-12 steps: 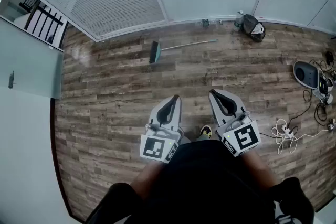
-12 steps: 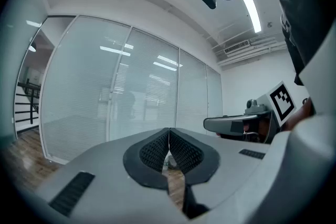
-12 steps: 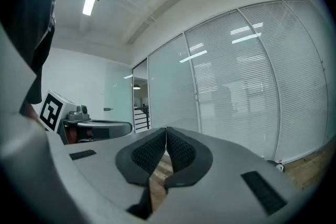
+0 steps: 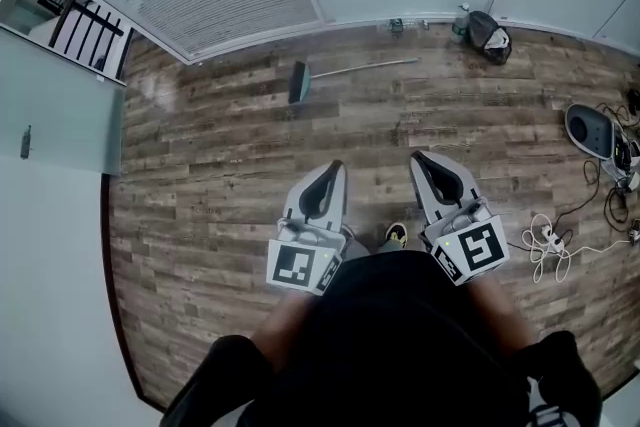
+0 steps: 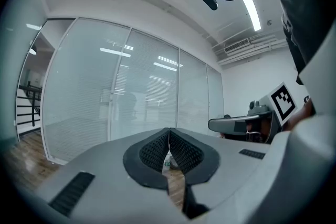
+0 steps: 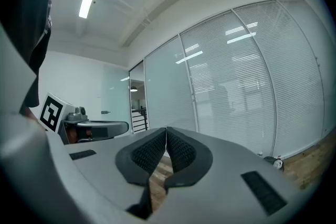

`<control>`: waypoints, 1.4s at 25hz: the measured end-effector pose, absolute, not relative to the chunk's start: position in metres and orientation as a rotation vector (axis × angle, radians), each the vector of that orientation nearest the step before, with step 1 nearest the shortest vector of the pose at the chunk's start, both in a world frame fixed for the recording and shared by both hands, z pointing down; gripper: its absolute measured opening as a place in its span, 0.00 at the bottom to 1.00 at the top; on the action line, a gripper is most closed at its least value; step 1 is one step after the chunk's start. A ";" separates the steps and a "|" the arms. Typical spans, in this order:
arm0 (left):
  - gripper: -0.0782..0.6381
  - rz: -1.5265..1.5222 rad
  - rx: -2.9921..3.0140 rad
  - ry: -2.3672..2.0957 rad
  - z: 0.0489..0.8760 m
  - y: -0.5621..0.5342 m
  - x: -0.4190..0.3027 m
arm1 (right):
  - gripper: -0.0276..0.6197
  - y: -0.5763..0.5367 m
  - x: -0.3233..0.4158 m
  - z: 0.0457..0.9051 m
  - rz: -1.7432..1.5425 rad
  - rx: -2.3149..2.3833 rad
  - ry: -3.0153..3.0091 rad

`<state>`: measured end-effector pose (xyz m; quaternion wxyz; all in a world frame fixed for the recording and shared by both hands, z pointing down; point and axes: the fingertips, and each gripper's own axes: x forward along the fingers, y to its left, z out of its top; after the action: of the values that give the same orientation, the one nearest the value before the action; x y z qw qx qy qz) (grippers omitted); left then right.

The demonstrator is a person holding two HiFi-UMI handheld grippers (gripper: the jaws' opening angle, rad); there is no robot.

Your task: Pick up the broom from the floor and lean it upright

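The left gripper [image 4: 334,167] and right gripper [image 4: 419,157] were held closed and empty. The broom [image 4: 350,71] was seen well ahead, so the jaws were best opened before it was reached.

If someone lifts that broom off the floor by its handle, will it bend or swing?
The broom likely stays stiff: its handle looks thin and straight. Gripped mid-handle, it would probably tip toward the dark head at one end.

The left claw [image 5: 169,132] is closed and empty, pointing level toward a tall glass wall [image 5: 131,92].
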<state>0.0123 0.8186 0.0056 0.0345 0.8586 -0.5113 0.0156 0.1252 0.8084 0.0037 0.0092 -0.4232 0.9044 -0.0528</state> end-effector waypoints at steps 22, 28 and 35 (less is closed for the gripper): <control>0.14 0.032 2.579 -1.550 0.031 0.742 -0.034 | 0.07 0.731 0.106 0.031 -0.270 -1.372 2.797; 0.14 0.006 2.553 -1.512 0.035 0.649 -0.064 | 0.07 0.641 0.078 0.043 -0.326 -1.401 2.811; 0.14 0.001 2.539 -1.497 0.044 0.548 -0.091 | 0.07 0.544 0.048 0.052 -0.318 -1.401 2.860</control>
<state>-0.0908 0.5480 0.0441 0.0969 0.8574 -0.5054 0.0002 0.0476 0.5435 0.0522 -0.0296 -0.4374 0.8933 -0.0992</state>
